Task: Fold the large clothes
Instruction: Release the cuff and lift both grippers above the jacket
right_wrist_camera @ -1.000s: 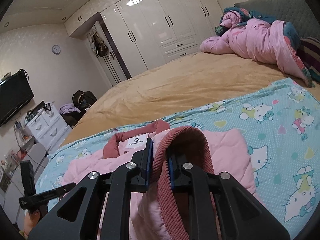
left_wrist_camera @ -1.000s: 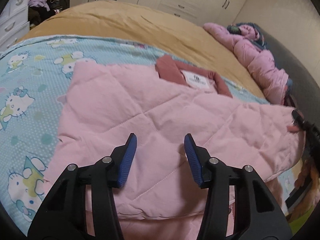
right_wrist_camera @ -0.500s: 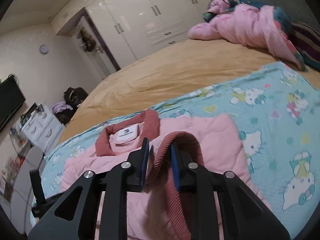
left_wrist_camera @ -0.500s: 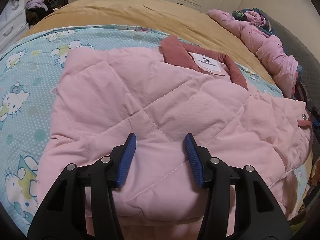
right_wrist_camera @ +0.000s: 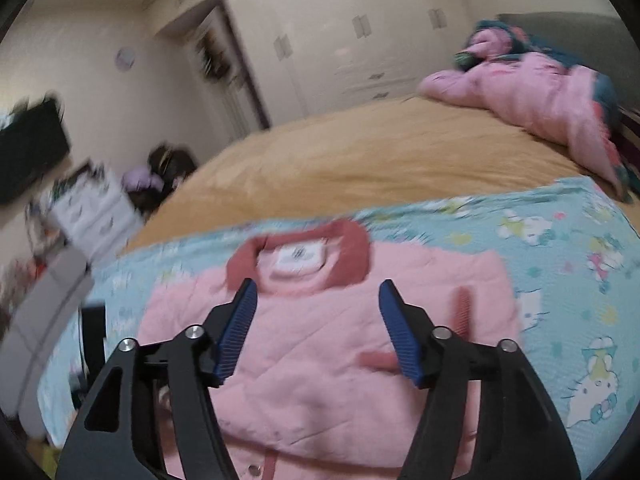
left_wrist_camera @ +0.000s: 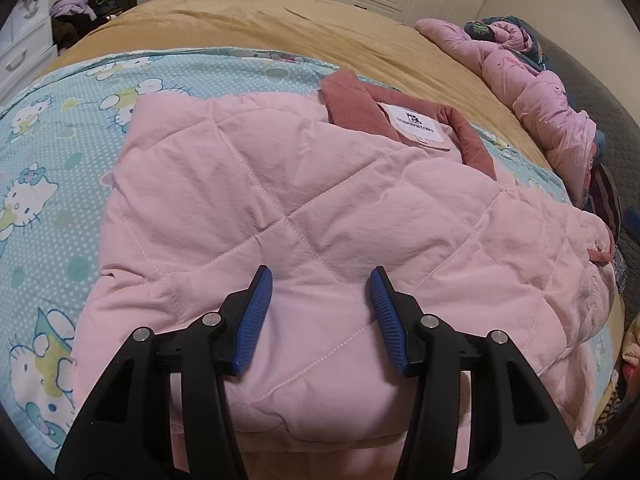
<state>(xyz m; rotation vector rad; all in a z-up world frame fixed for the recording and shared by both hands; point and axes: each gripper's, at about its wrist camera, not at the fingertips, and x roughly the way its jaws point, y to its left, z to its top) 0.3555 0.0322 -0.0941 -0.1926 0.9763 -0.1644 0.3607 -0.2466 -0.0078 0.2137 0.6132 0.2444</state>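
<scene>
A big pink jacket [left_wrist_camera: 304, 216] lies spread out on a blue cat-print sheet [left_wrist_camera: 60, 184] at the near edge of the bed [left_wrist_camera: 248, 20]. The jacket is puffy with stitched squares, and its dark pink collar [left_wrist_camera: 352, 108] points toward the far side of the bed, with a white label [left_wrist_camera: 416, 124] inside it. The left gripper [left_wrist_camera: 321, 283] hangs just over the near part of the jacket. Its blue jaws are wide apart and hold nothing. The right gripper [right_wrist_camera: 315, 295] is also over the jacket, close to the collar. Its jaws are wide apart too and hold nothing. The right wrist view is blurry, so small things there are hard to make out. A dark pink cuff [right_wrist_camera: 462, 312] lies on the jacket's right side. Farther back, the bed has a tan cover, and a second pink coat [left_wrist_camera: 532, 96] is bunched up at the far right corner.
</scene>
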